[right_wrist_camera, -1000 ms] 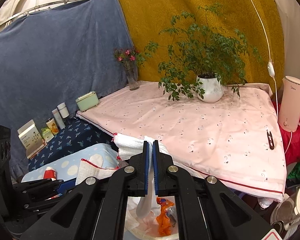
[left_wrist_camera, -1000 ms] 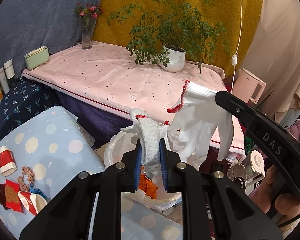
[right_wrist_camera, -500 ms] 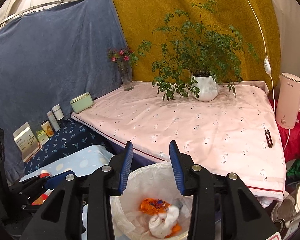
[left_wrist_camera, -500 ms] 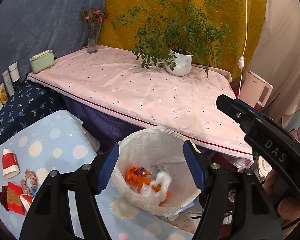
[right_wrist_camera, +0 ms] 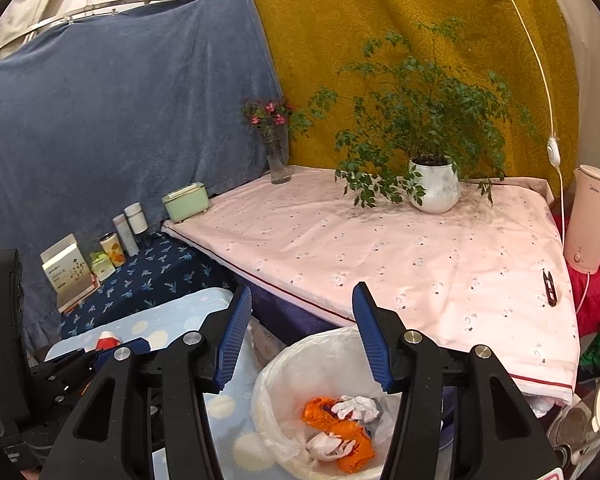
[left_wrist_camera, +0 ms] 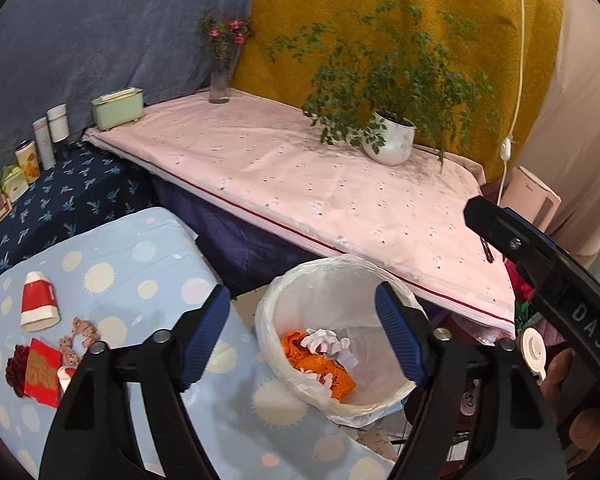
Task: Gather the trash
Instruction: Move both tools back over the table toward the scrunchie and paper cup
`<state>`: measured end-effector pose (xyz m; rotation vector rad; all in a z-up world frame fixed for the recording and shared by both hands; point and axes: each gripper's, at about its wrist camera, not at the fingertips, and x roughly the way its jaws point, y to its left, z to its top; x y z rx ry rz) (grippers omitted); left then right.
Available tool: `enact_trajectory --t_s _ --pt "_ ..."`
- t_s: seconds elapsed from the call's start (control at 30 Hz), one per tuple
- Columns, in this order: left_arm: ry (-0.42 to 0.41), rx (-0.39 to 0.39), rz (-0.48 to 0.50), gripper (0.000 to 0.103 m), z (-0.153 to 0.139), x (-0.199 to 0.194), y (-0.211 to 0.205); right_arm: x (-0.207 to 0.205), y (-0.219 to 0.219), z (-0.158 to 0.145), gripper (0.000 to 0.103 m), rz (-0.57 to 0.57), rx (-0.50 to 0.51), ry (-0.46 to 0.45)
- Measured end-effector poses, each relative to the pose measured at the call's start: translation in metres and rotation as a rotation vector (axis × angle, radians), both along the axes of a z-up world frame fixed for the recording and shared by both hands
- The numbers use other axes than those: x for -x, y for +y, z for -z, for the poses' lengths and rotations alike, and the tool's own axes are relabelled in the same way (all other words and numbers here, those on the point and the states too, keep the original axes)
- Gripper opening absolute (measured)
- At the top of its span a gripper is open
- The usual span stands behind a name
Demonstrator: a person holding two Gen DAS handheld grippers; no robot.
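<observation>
The white-lined bin (left_wrist_camera: 288, 288) stands beside the blue dotted cloth (left_wrist_camera: 140, 264). Two white gloves (left_wrist_camera: 324, 338) lie in it on orange wrapping (left_wrist_camera: 324, 372). My left gripper (left_wrist_camera: 302, 334) hangs over the bin, its jaws opening with nothing between them. My right gripper (right_wrist_camera: 304, 334) also hangs above the bin (right_wrist_camera: 276, 372), jaws opening and empty, with the gloves (right_wrist_camera: 356, 406) below. A red-and-white paper cup (left_wrist_camera: 38, 300), a red envelope (left_wrist_camera: 40, 372) and brown scraps (left_wrist_camera: 78, 334) lie on the cloth.
A pink-covered table (right_wrist_camera: 380, 248) behind the bin carries a potted plant (right_wrist_camera: 434, 190), a flower vase (right_wrist_camera: 278, 160), a green box (right_wrist_camera: 186, 202) and small black clippers (right_wrist_camera: 550, 282). A pink kettle (right_wrist_camera: 590, 216) stands at the right. Tins and boxes (right_wrist_camera: 112, 248) line the dark blue cloth.
Both grippers were shut on white gloves a second ago. Both opened, and the gloves dropped into the bin. The views have shifted slightly, showing more of the dotted cloth.
</observation>
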<state>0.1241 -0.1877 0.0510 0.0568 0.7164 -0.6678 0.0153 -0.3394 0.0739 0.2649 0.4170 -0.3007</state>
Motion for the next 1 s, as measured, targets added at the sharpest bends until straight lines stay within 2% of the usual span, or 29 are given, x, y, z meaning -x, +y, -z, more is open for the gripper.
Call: enact_trajectory --t_s 0.13,0.3,0.57,1.0 --pt "0.001 0.007 -0.041 0.075 -0.001 -0.003 0.021 -0.002 0.016 -0.004 0.052 -0.031 0.005 -0.002" --pt "-0.001 0.014 -0.111 0.082 0.0 -0.007 0.053 -0.006 0.041 -0.006 0.057 -0.071 0.018 -0.002" --pt "0.009 0.013 -0.205 0.083 0.007 -0.015 0.104 -0.019 0.08 -0.002 0.057 -0.154 0.019 0.024" --pt "0.041 -0.015 -0.394 0.083 0.034 -0.037 0.205 -0.047 0.16 0.033 0.057 -0.305 -0.009 0.111"
